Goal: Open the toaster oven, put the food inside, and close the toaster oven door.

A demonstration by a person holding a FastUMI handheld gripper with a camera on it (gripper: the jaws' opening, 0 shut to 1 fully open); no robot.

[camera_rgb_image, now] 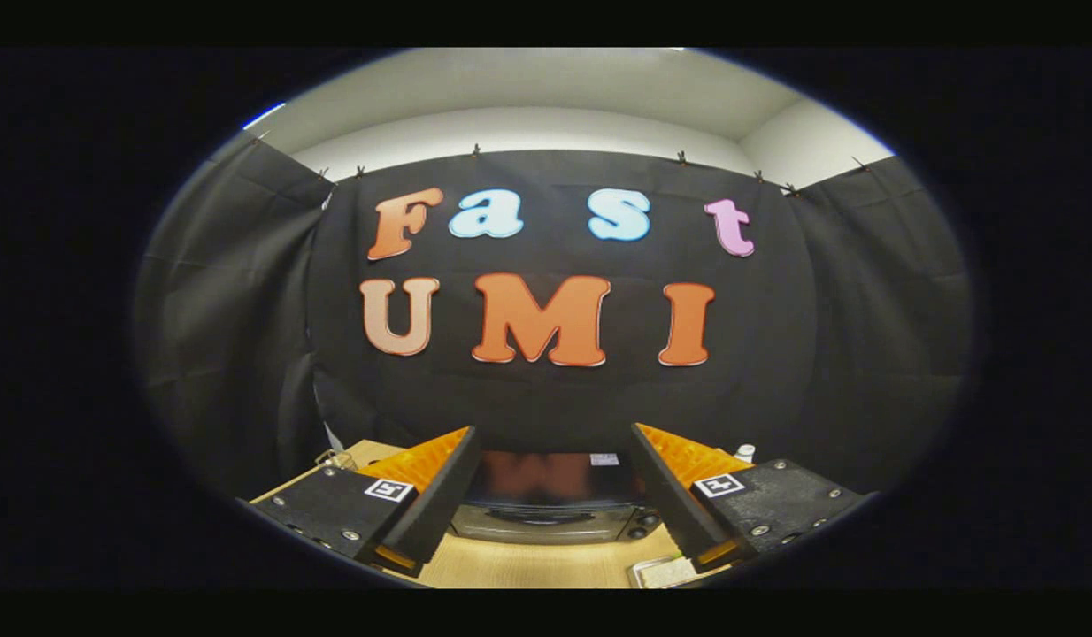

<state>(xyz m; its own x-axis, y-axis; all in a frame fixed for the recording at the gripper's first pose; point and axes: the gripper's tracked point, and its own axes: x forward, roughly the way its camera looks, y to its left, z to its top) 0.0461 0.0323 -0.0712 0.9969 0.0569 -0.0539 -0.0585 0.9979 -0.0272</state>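
Cloth-walled recording booth (pixel 865 310), wooden table (pixel 528 562)

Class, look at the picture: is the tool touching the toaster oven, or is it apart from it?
Apart. The gripper view shows the tool open and raised, with bare table showing between its fingers and the toaster oven beyond them.
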